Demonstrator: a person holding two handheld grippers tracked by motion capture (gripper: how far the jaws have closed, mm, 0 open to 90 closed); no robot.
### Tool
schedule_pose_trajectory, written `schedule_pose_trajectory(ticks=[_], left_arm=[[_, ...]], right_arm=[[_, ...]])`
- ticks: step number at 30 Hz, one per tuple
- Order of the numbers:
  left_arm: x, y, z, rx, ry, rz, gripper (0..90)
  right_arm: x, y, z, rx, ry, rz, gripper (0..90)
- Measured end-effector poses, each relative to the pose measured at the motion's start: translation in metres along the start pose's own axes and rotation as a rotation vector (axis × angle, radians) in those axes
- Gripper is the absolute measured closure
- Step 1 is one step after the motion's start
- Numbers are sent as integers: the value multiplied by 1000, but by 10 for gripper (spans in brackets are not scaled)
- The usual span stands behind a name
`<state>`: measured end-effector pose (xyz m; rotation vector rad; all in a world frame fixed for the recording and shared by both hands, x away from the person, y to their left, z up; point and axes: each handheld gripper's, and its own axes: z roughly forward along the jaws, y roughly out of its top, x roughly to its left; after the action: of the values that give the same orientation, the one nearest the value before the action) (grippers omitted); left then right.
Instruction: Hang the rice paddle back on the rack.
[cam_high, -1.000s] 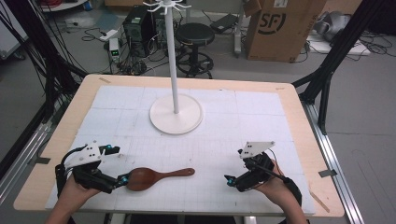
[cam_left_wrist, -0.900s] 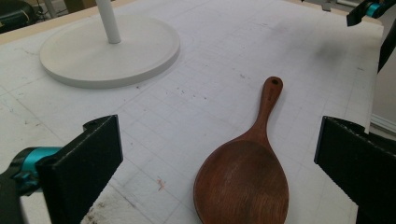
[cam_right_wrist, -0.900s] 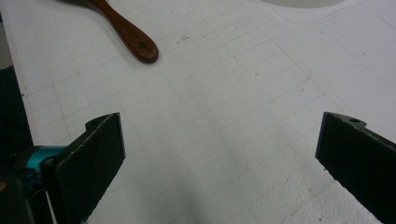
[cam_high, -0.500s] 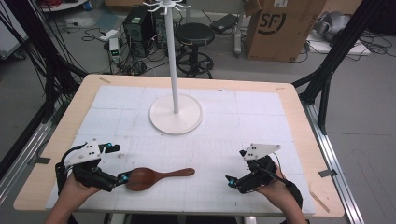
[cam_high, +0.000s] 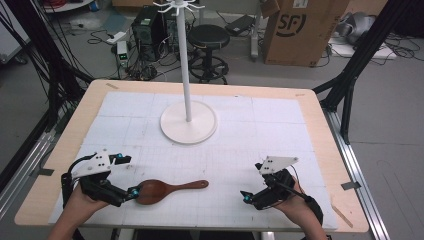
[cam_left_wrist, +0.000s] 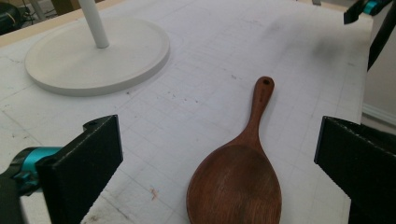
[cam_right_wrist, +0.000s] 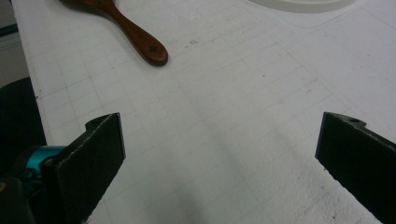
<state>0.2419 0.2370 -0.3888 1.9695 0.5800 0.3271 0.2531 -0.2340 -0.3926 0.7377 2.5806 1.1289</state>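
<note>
Near the front edge of the white mat (cam_high: 280, 125) lies a brown wooden spoon (cam_high: 165, 190), flat, its bowl toward the left gripper (cam_high: 127, 177). That gripper's jaws are spread wide on either side of the bowl and do not touch it. Off to the other side, well apart from the spoon, the right gripper (cam_high: 245, 196) sits low over the mat with its jaws wide too, holding nothing. Farther back stands a white stand (cam_high: 188, 122).
</note>
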Motion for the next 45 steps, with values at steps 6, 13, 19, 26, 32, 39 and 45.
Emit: schedule_pose_trajectory(ticks=[6, 13, 19, 26, 32, 39, 45], left_arm=[[-4, 3, 4, 47, -28, 31, 17], [-4, 6, 15, 105, -59, 43, 17], [-7, 12, 24, 177, -80, 75, 17], [-13, 24, 37, 275, -98, 127, 17], [-16, 30, 48, 345, -101, 160, 23], [-19, 34, 59, 407, -124, 176, 37], [-23, 40, 70, 457, -150, 193, 63]], right_arm=[[2, 2, 2, 4, 15, -13, 2], [-1, 1, 1, 2, 18, -6, 3], [-3, 0, 2, 9, 20, -5, 2], [-1, -1, 5, 20, 25, -10, 2], [0, -1, 7, 33, 26, -13, 2], [1, -1, 9, 45, 31, -16, 3], [1, -2, 11, 55, 34, -20, 2]])
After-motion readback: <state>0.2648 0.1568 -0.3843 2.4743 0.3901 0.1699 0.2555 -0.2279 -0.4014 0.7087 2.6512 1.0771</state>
